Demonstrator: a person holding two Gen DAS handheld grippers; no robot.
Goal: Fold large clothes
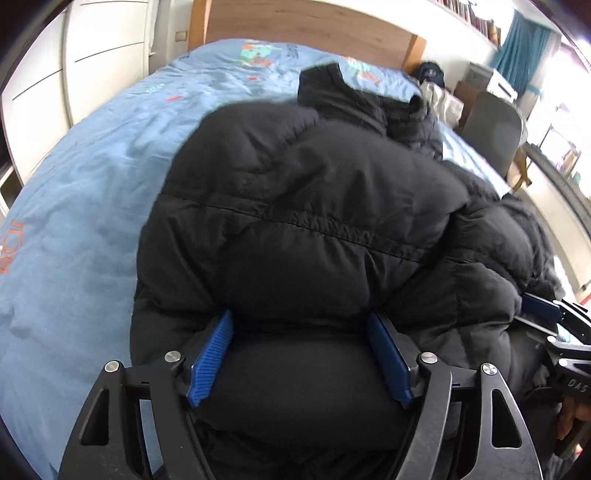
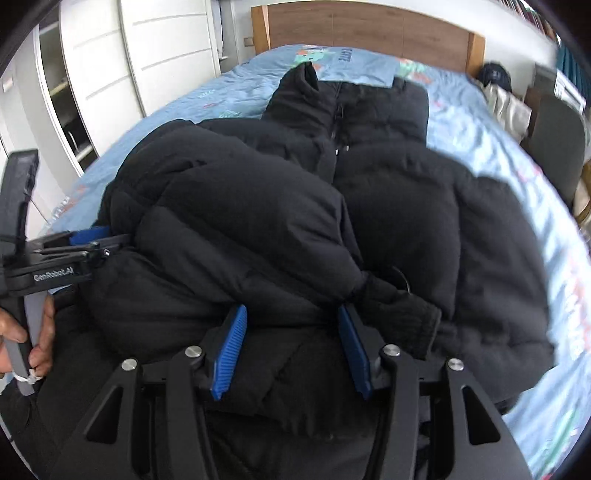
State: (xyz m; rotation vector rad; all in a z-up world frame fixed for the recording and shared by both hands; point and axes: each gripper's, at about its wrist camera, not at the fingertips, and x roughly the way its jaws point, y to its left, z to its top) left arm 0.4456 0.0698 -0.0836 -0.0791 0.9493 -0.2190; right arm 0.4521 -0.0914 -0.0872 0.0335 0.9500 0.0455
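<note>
A big black puffer jacket lies on the bed, collar toward the headboard, zipper up; it also shows in the right wrist view. One sleeve is folded across its front, cuff near the middle. My left gripper stands wide apart, its blue pads against the jacket's near hem with padded fabric bulging between them. My right gripper is likewise wide apart, with the folded sleeve and hem between its pads. Each gripper shows at the side of the other's view: the right, the left.
The bed has a light blue printed cover and a wooden headboard. White wardrobe doors stand on the left. A grey chair, a dark cap and shelves stand at the right.
</note>
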